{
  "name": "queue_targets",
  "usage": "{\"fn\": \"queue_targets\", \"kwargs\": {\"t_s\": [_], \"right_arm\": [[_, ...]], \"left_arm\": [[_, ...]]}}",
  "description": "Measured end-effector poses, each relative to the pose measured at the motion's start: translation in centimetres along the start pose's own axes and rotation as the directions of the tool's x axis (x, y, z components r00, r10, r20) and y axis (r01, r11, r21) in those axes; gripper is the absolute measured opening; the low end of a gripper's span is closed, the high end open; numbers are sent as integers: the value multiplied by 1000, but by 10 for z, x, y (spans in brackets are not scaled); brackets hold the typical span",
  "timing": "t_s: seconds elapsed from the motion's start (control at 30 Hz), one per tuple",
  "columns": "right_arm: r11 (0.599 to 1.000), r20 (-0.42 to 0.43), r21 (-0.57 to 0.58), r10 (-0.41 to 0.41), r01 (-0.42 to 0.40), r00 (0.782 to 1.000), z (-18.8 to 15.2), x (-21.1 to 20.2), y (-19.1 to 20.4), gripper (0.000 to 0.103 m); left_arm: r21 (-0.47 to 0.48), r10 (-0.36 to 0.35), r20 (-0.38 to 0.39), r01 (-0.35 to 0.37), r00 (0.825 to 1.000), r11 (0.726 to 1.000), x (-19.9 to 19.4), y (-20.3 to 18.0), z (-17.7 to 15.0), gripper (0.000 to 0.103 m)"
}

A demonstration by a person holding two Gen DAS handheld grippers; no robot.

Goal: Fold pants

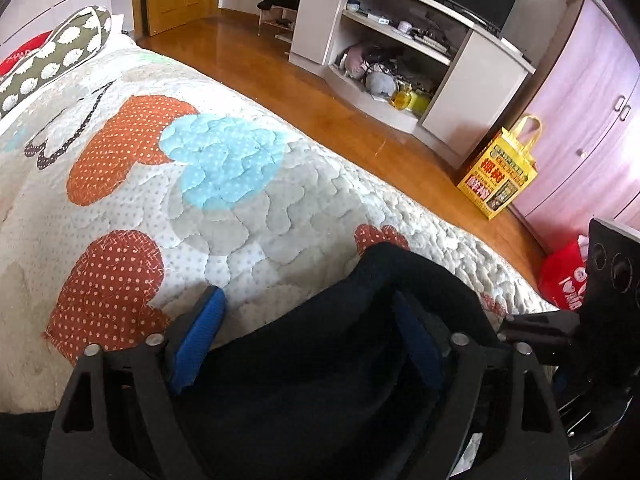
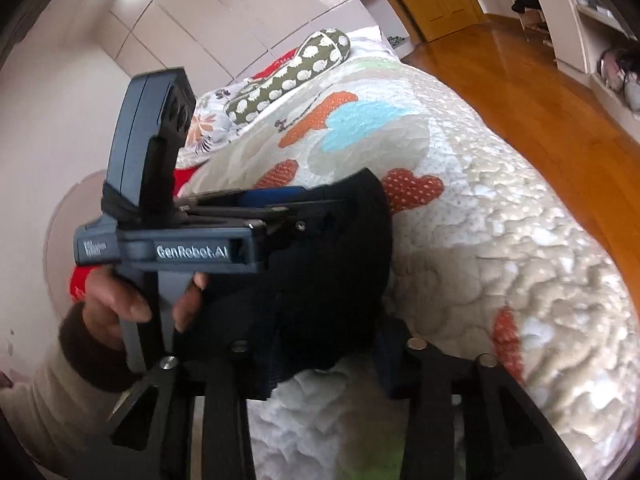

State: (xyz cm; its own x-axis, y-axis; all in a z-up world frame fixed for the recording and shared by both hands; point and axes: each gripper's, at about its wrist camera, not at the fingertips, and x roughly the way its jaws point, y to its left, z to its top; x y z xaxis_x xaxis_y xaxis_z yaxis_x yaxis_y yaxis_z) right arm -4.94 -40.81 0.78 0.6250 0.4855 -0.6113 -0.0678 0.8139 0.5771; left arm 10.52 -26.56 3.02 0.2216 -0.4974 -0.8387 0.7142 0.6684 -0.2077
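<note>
Closest in, the left tool (image 1: 308,344) has black pants (image 1: 320,360) draped across its gap. The blue pads sit wide apart with cloth bunched between and over them, so it doesn't look pinched shut, though the right-side pad is half buried and I can't tell for sure. The right tool (image 2: 324,356) is the same story from its own camera: dark fabric piled over the fingers, one pad hidden, so I can't tell whether it's clamped or just carrying the cloth. In the right wrist view the left tool sits right beside the pants, with the person's left hand (image 2: 120,300) on its grip. So the pants hang bunched between both tools just above the quilted bed (image 1: 240,208), near its foot end, not laid flat yet. My read is that this is early, still the lift-and-spread stage before any fold. The next move probably calls for pulling the tools apart to stretch the fabric, then lowering it onto the quilt. Farther off are the spotted pillow (image 1: 60,56), wood floor (image 1: 320,120) and TV stand (image 1: 400,40).
</note>
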Motion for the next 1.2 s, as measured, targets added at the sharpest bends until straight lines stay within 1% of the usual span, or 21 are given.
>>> {"fn": "queue_targets", "kwargs": {"t_s": [0.03, 0.1, 0.23, 0.3, 0.37, 0.43, 0.5, 0.57, 0.6, 0.63, 0.67, 0.7, 0.73, 0.8, 0.87, 0.9, 0.97, 1.03, 1.07, 1.13, 1.2], "right_arm": [[1000, 8, 3, 21, -21, 1000, 2, -2, 2, 28], [999, 28, -17, 28, -27, 999, 7, -9, 13, 27], [984, 69, -176, 43, -31, 997, 21, -25, 62, 27], [964, 71, -262, 66, -45, 995, 28, -26, 93, 27], [937, 52, -338, 110, -86, 993, 31, -20, 125, 27], [904, 9, -409, 143, -127, 990, 27, -4, 158, 27], [872, -50, -458, 168, -172, 985, 17, 20, 186, 30], [853, -132, -467, 194, -234, 972, 2, 55, 206, 36], [854, -171, -454, 195, -253, 966, -7, 75, 212, 42], [864, -224, -429, 181, -264, 958, -16, 94, 216, 54], [881, -294, -387, 161, -272, 942, -25, 111, 216, 54], [890, -337, -354, 164, -286, 927, -31, 117, 214, 54], [893, -342, -335, 182, -301, 922, -34, 115, 212, 54], [893, -310, -322, 215, -315, 926, -30, 97, 202, 55], [908, -259, -298, 221, -296, 940, -18, 75, 185, 63], [918, -222, -292, 209, -270, 952, -11, 66, 176, 66], [932, -167, -296, 166, -210, 972, 0, 55, 162, 67], [945, -148, -287, 118, -157, 982, 8, 57, 152, 67], [946, -149, -286, 112, -151, 982, 11, 61, 149, 66], [946, -143, -298, 84, -124, 986, 10, 65, 148, 66], [944, -140, -317, 49, -92, 989, 11, 77, 148, 66]], "left_arm": [[-13, -14, 2, 14, 1000, 1000, -4, 3, 0, 72], [-55, -23, 28, 25, 999, 998, -22, 12, 1, 69], [-148, -4, 128, 23, 992, 989, -85, 37, -9, 69], [-204, 39, 189, 0, 981, 979, -130, 55, -25, 70], [-261, 84, 229, -21, 970, 965, -162, 71, -44, 75], [-354, 122, 264, -22, 957, 935, -198, 93, -75, 83], [-459, 150, 268, -11, 952, 888, -221, 113, -109, 83], [-519, 160, 254, -5, 954, 855, -230, 127, -135, 83], [-553, 188, 238, -26, 953, 833, -234, 132, -153, 83], [-573, 215, 226, -49, 950, 818, -236, 134, -162, 83], [-596, 248, 208, -78, 946, 799, -238, 137, -177, 83], [-613, 261, 198, -89, 945, 785, -237, 137, -186, 83], [-626, 259, 194, -84, 946, 775, -234, 137, -194, 83], [-648, 235, 193, -56, 953, 759, -226, 136, -208, 83], [-654, 218, 186, -45, 958, 755, -218, 136, -216, 83], [-655, 213, 176, -48, 961, 754, -209, 132, -219, 83], [-654, 205, 169, -46, 964, 755, -197, 125, -216, 83], [-662, 197, 158, -43, 968, 748, -183, 120, -216, 83], [-663, 199, 148, -52, 969, 747, -177, 117, -214, 83], [-645, 228, 110, -105, 967, 757, -160, 109, -208, 83], [-629, 280, 101, -157, 955, 762, -152, 103, -205, 83]]}}
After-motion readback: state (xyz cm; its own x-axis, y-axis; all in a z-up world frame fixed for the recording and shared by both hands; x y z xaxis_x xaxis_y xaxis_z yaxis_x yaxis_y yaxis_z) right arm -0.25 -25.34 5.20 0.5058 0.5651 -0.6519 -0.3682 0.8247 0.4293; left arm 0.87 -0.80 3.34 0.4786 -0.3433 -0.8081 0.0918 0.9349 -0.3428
